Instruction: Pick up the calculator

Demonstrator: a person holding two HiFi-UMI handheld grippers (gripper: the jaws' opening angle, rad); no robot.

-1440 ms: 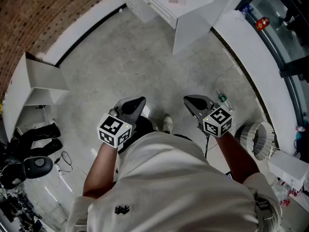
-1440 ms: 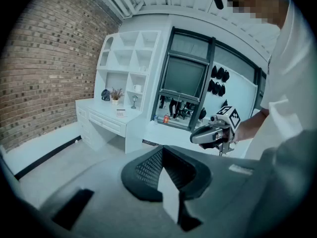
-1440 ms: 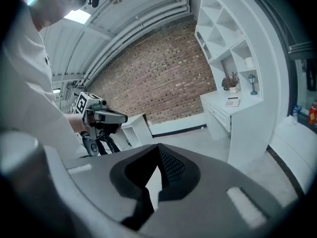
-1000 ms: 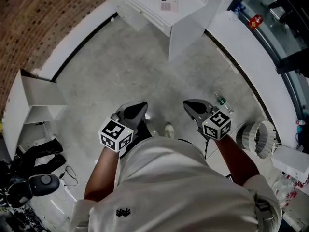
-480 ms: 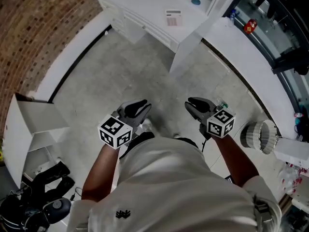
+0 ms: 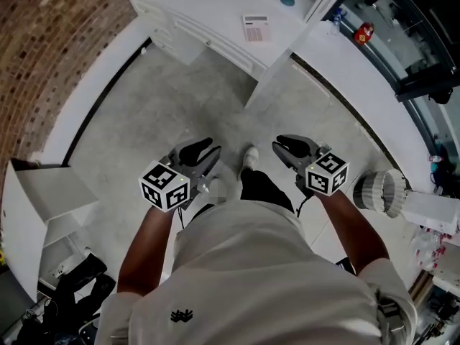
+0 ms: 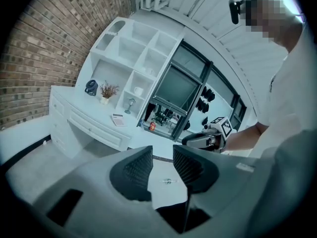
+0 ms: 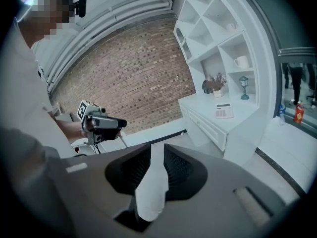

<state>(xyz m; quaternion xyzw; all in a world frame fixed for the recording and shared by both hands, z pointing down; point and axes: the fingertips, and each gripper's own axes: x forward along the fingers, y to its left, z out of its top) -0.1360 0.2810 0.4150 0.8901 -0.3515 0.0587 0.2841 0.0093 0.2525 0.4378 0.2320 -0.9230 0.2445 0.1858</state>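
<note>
1. The calculator lies flat on the white table, near its front edge. It is well apart from both tools, with grey floor between.
2. The left tool is held out in front of the person's body. Its jaws stand wide apart and have just been opening; only floor shows through the gap, so it grips nothing.
3. The right tool is held beside it. Its jaws are parted more narrowly, having just opened and then eased in a little, and it too is empty.
</note>
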